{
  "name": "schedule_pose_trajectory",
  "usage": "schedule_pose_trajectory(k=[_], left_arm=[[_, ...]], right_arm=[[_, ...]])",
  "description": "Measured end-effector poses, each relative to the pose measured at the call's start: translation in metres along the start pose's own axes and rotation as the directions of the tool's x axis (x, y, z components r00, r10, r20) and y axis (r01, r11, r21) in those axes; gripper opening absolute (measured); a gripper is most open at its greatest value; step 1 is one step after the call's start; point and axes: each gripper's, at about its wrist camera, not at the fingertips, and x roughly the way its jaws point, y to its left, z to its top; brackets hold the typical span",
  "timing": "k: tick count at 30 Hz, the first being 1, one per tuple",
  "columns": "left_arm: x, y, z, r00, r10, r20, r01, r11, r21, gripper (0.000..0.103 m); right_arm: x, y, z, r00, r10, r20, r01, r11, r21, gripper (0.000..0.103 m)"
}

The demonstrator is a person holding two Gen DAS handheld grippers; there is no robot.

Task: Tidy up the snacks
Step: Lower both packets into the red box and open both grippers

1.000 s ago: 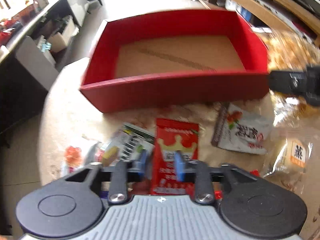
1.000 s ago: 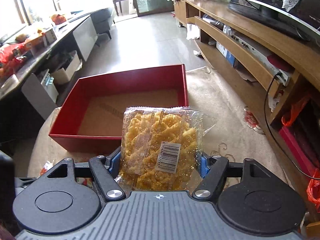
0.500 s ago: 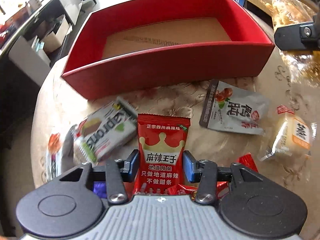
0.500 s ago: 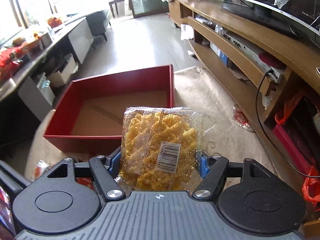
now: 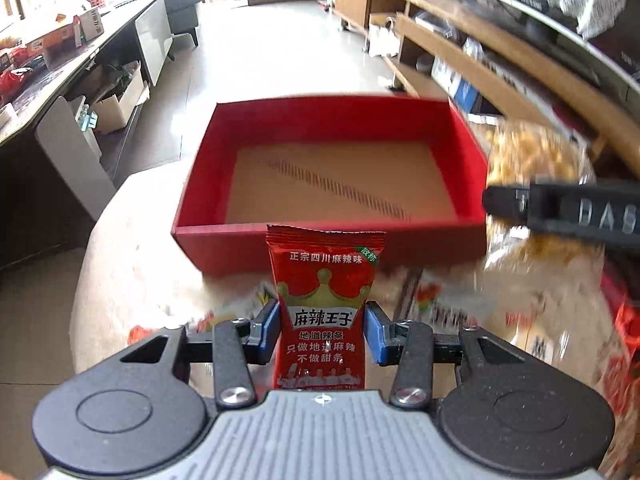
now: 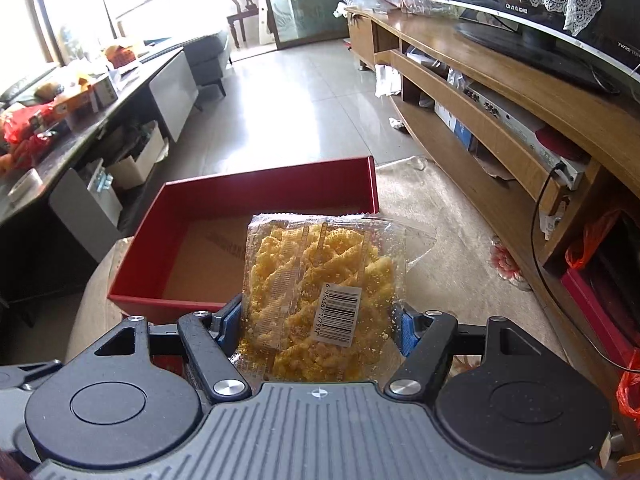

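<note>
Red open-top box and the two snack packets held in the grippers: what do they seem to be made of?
Red open-top box: likely cardboard, with matte red walls and a bare brown floor showing a corrugated look.
Red crown-printed snack packet: probably glossy printed plastic film, with a crimped top edge.
Clear bag of yellow snacks: thin transparent plastic, since the contents show through, with a paper-like barcode sticker.

Both grippers are up and pointing downward at a slant, roughly the same way. The left gripper (image 5: 323,334) has its blue pads (image 5: 267,330) squeezed in tight on a red snack packet (image 5: 325,308), which stands upright between them. The right gripper (image 6: 318,326) sits off to its right, jaws about half spread and clamped on a clear bag of yellow snacks (image 6: 316,300), holding it steady.
</note>
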Motion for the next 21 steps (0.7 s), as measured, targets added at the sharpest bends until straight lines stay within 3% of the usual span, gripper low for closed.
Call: schedule_pose_trajectory(k=[10,21], left_arm=[[-0.002,0.012,0.051,0.996,-0.017,0.088,0.021,0.999,-0.048,0.040],[0.039,0.022,0.103,0.992,0.023,0.123,-0.016,0.998,-0.059,0.040]], right_arm=[[0.014,-0.001,0.017,1.000,-0.001,0.021,0.000,0.999,0.034,0.076],[0.052,0.016,0.045,0.999,0.008,0.036,-0.007,1.000,-0.010,0.076]])
